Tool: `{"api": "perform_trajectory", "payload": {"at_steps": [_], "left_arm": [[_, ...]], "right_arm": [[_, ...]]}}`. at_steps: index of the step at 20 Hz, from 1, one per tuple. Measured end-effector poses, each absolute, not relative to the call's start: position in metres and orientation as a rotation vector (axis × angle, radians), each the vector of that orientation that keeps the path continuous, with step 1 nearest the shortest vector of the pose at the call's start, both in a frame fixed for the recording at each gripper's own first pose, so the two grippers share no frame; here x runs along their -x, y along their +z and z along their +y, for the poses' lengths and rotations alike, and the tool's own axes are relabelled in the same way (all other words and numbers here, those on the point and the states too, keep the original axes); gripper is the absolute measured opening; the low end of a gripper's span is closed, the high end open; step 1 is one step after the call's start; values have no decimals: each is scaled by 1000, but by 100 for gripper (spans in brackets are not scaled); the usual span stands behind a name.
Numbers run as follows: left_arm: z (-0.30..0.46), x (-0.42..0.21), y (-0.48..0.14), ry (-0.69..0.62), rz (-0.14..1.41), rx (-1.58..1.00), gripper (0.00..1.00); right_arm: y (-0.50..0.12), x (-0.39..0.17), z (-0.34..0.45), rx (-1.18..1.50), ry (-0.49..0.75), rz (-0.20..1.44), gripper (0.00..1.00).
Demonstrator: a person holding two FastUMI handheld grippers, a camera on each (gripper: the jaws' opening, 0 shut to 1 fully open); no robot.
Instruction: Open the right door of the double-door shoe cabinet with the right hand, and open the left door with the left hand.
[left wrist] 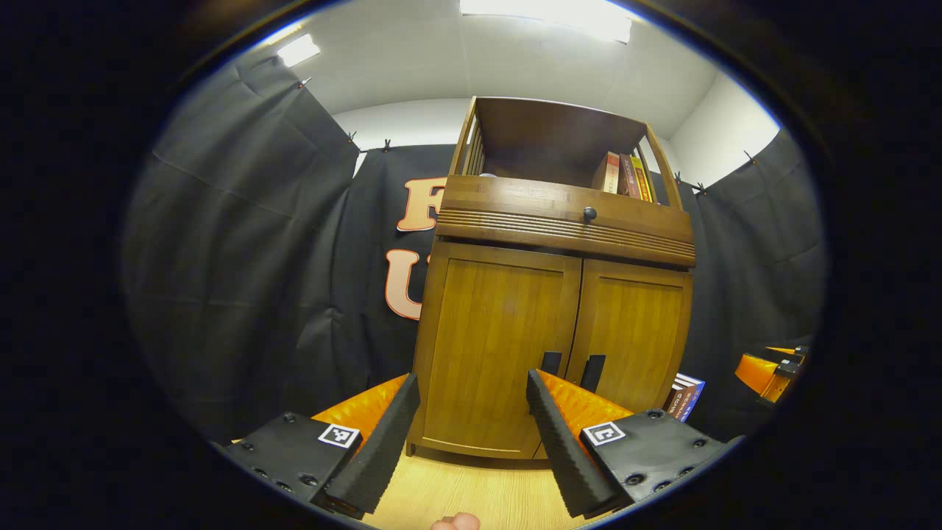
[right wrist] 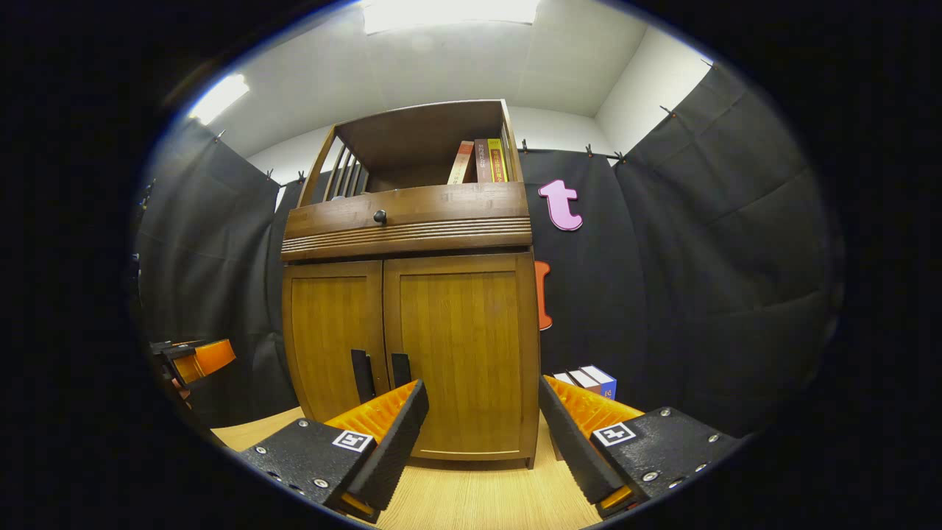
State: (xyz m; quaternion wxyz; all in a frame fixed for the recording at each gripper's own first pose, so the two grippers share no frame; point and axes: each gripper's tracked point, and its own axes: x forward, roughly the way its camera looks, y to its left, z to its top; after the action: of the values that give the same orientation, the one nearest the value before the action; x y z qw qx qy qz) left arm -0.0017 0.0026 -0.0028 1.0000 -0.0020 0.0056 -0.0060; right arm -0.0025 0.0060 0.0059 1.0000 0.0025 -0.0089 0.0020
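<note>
black cloth walls surround the closed shoe cabinet [left wrist: 552, 331]; near it, left claw [left wrist: 471, 390] and right claw [right wrist: 482, 397] gape wide, holding nothing.

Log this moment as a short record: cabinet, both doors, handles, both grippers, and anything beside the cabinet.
cabinet: brown wooden double-door shoe cabinet, standing on a light wooden floor
left door: closed
right door: closed
handles: two dark vertical handles at the centre seam, untouched
drawer: above the doors, closed, with a round dark knob
top shelf: upright books
left gripper: open, short of the cabinet
right gripper: open, short of the cabinet
beside cabinet: stack of books on the floor
</note>
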Motion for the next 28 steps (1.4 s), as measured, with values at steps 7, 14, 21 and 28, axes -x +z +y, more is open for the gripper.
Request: {"api": "perform_trajectory", "payload": {"at_steps": [7,14,21,28], "left_arm": [[5,6,3,-10,-1,-5,94],[11,6,4,-2,-2,-10,94],[19,9,3,0,5,10,94],[49,11,6,56,7,-16,94]], "right_arm": [[4,5,7,-21,0,-12,93],[25,-5,16,-2,39,-84,93],[60,-89,57,-3,109,-158,93],[8,-205,120,-78,192,-40,93]]}}
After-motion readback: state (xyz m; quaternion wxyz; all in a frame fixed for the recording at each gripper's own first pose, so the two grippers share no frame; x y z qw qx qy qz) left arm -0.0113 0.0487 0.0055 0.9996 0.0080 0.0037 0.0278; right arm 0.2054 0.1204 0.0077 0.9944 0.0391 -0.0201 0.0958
